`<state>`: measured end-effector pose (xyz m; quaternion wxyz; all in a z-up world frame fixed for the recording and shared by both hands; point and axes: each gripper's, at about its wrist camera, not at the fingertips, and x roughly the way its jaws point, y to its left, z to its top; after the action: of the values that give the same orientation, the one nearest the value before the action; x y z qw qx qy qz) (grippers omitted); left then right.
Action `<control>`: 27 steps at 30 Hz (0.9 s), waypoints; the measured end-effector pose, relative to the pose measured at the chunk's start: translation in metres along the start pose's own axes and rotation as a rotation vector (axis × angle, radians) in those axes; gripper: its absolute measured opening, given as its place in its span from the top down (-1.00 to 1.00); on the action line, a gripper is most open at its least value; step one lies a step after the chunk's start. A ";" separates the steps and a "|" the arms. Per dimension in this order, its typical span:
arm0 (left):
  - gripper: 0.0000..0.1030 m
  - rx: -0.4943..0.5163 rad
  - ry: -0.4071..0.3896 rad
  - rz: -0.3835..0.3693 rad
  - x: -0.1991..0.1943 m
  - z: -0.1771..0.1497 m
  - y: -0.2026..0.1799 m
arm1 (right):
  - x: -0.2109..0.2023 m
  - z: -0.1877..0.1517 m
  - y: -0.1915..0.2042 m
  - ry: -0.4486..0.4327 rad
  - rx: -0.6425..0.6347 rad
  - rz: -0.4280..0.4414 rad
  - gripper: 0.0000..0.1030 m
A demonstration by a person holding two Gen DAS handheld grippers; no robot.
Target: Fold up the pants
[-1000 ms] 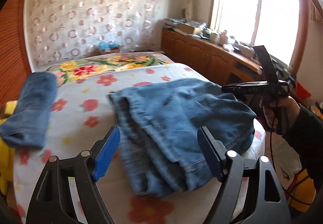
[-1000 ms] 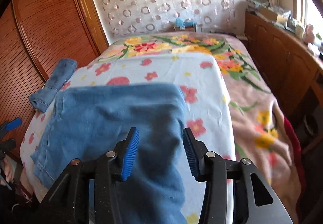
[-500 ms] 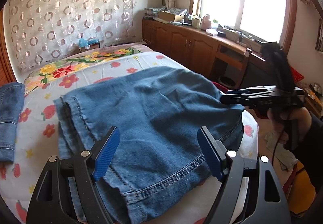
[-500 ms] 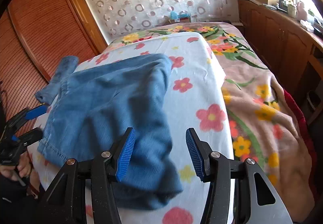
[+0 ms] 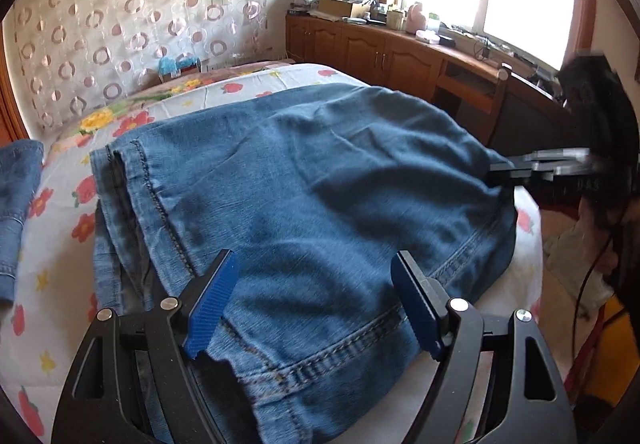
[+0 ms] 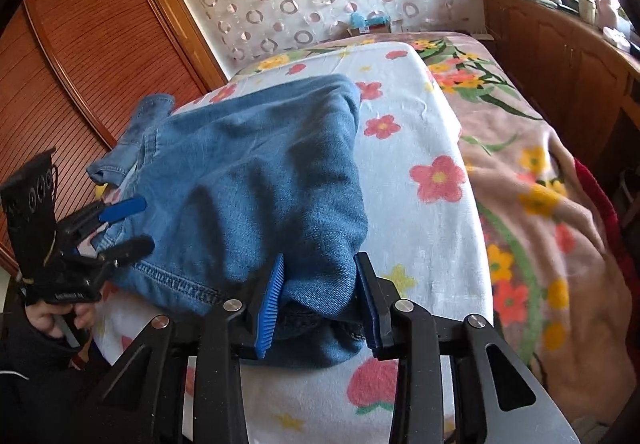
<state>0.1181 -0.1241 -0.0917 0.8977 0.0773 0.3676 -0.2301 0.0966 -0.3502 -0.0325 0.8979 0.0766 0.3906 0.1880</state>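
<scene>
Blue denim pants [image 5: 304,196] lie folded in a pile on the flowered bed sheet [image 5: 52,244]. My left gripper [image 5: 312,304] is open, its blue pads on either side of the near hem edge, over the cloth. It also shows at the left of the right wrist view [image 6: 120,224]. My right gripper [image 6: 320,296] has its pads around a thick fold of the pants [image 6: 256,172] at the near right corner. In the left wrist view the right gripper [image 5: 504,172] meets the far right edge of the pants, blurred.
A second folded denim piece [image 5: 16,204] lies at the bed's left side. Wooden cabinets [image 5: 384,52] with clutter run under the window on the right. A wooden wardrobe [image 6: 80,64] stands left of the bed. A floral blanket [image 6: 540,204] covers the bed's right side.
My left gripper moved forward and lower over the hem. My right gripper advanced onto the pants' corner and narrowed its pads around the fold.
</scene>
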 end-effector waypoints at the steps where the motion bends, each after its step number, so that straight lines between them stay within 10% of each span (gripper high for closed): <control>1: -0.54 0.011 -0.003 0.005 -0.002 -0.002 -0.001 | -0.001 0.001 0.003 -0.008 -0.004 -0.011 0.15; 20: -0.54 0.020 -0.022 0.020 -0.001 -0.008 0.000 | 0.032 0.004 -0.004 -0.052 0.085 0.058 0.04; 22: -0.54 0.012 -0.017 0.017 -0.002 -0.007 0.001 | 0.032 0.003 0.000 -0.056 0.083 0.086 0.48; 27: -0.54 -0.033 -0.033 0.012 -0.020 -0.002 0.010 | 0.013 0.011 0.018 -0.136 0.052 0.104 0.69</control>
<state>0.1091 -0.1077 -0.0792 0.9062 0.0610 0.3561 -0.2199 0.1075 -0.3283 -0.0282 0.9091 0.1328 0.3287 0.2186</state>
